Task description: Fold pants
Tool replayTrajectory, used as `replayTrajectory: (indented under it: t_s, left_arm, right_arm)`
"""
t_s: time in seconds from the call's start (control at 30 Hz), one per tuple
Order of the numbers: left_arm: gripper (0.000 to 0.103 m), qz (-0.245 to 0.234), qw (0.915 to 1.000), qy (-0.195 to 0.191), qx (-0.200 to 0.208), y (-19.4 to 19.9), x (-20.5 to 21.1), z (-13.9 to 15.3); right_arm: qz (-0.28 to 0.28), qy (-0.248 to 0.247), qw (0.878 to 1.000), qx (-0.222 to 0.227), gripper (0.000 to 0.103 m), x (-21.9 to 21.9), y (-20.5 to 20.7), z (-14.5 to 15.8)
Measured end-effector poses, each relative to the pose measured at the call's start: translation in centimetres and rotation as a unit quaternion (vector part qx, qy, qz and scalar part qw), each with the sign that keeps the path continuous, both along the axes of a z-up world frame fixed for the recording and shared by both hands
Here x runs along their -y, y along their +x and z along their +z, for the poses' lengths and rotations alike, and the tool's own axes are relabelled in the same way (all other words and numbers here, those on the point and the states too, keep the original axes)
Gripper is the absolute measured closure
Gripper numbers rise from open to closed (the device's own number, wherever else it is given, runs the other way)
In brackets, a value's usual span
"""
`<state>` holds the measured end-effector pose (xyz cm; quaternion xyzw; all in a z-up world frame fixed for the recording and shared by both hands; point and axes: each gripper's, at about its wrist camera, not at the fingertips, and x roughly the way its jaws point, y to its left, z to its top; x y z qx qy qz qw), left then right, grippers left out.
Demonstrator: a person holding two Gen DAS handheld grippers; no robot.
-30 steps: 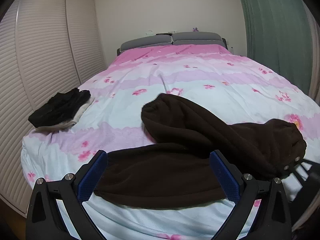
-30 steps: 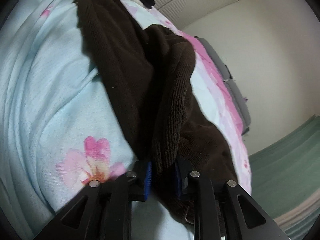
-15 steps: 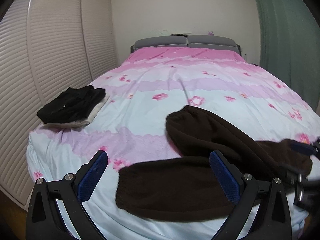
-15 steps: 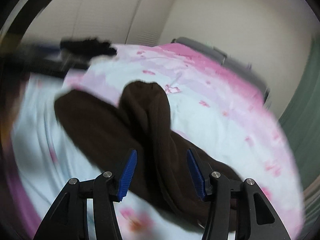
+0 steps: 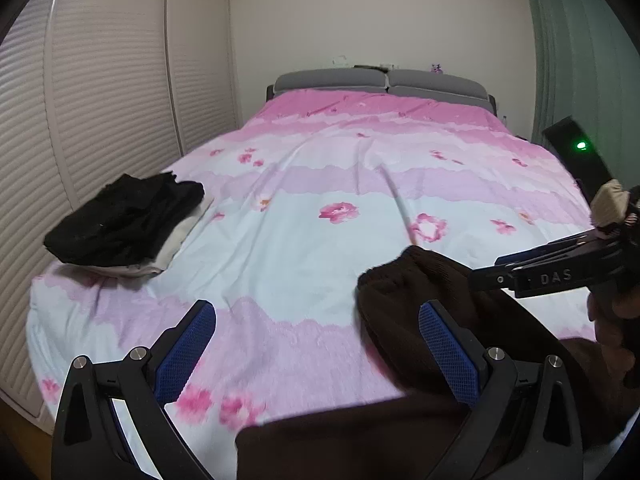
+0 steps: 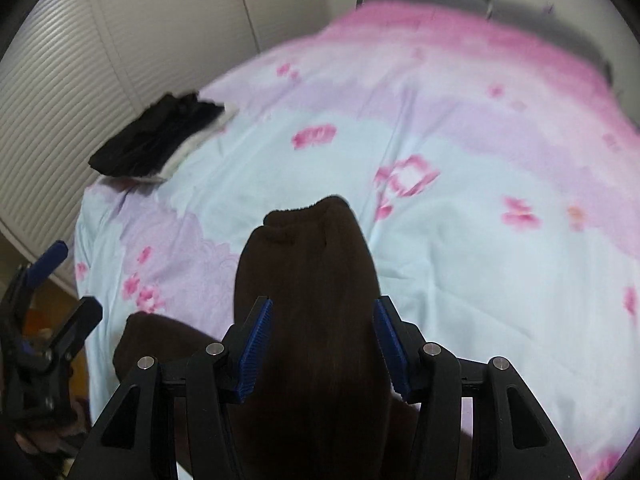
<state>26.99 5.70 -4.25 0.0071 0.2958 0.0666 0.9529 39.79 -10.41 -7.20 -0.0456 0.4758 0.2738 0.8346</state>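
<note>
The dark brown pants [image 6: 308, 280] are of a thick, ribbed, fleecy cloth, with gathered cuffs at the leg ends; they lie on the bed [image 5: 320, 240], on its pink, lilac and pale blue flowered cover, near the foot edge. One leg runs away from the right claw [image 6: 322, 350] toward the middle of the bed, its cuff farthest out; the other leg spreads off toward the left claw [image 5: 316, 354]. A second ago the right claw was pinched shut on a fold of the pants close to the cover; now its blue pads stand apart on either side of the leg, with no visible press on the cloth, and the view looks down the leg from higher up. The left claw has shifted sideways: both legs lay across its gap before, whereas now the cuffs sit to its right and the cloth passes beneath its right finger. The left claw gapes wide and grips nothing. A black folded pile [image 5: 124, 220] lies at the bed's left edge.
</note>
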Motion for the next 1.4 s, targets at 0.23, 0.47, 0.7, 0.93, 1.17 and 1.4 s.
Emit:
replayTrajectory:
  t_s: [0.23,0.47,0.7,0.93,1.17,1.4]
  left_arm:
    - [0.0,0.016,0.9996,-0.01,-0.018,3.4,-2.4,-1.6]
    - [0.0,0.022,0.9995,-0.017,-0.015,1.2,-4.4,-0.4]
    - [0.0,0.021,0.9997,0.002,0.014,-5.0,-5.8,2.6]
    - [0.0,0.048,0.9985,0.017,0.023,-12.3,-8.8,2.4]
    - [0.0,0.064,0.9976,0.027,-0.009,-15.4,-11.1,-0.7]
    - [0.0,0.07,0.997,0.024,-0.02,-16.8,-12.2,-2.3]
  right_arm:
    - [0.032,0.004,0.994,-0.101,0.051,-1.2,6.5,-4.9]
    - [0.033,0.046,0.996,-0.074,0.092,-1.1,5.0,-4.1]
    - [0.111,-0.015,0.987,0.117,0.092,-5.7,-5.9,4.0]
    - [0.19,-0.114,0.936,0.272,0.092,-11.3,-18.2,4.2]
    - [0.252,-0.189,0.899,0.303,0.091,-15.7,-25.3,-4.0]
    - [0.256,-0.21,0.908,0.258,0.089,-17.1,-25.6,-8.7]
